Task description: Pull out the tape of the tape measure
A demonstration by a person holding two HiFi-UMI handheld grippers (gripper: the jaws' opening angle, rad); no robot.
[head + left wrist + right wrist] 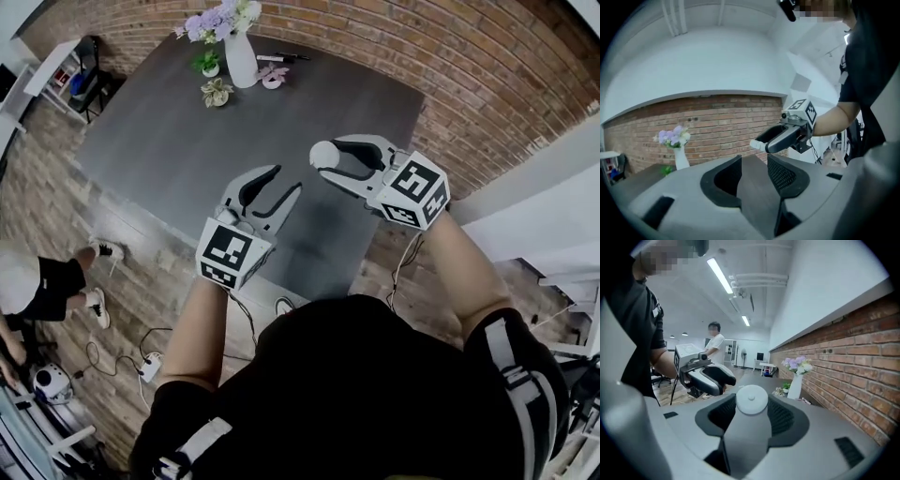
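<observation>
A dark grey worktop (187,150) stands against a brick wall (450,66), with a white flower vase (241,58) at its far end. Above it we hold our right tool (326,160) clenched on the round white tape measure (751,399); our left tool (286,180) beside it is released, jaws apart

Open office: brick wall (862,357), strip lights (719,275)

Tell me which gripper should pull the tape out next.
Left, probably. The right gripper holds the white round tape measure between its jaws; the left gripper is open, empty and close beside it.
</observation>
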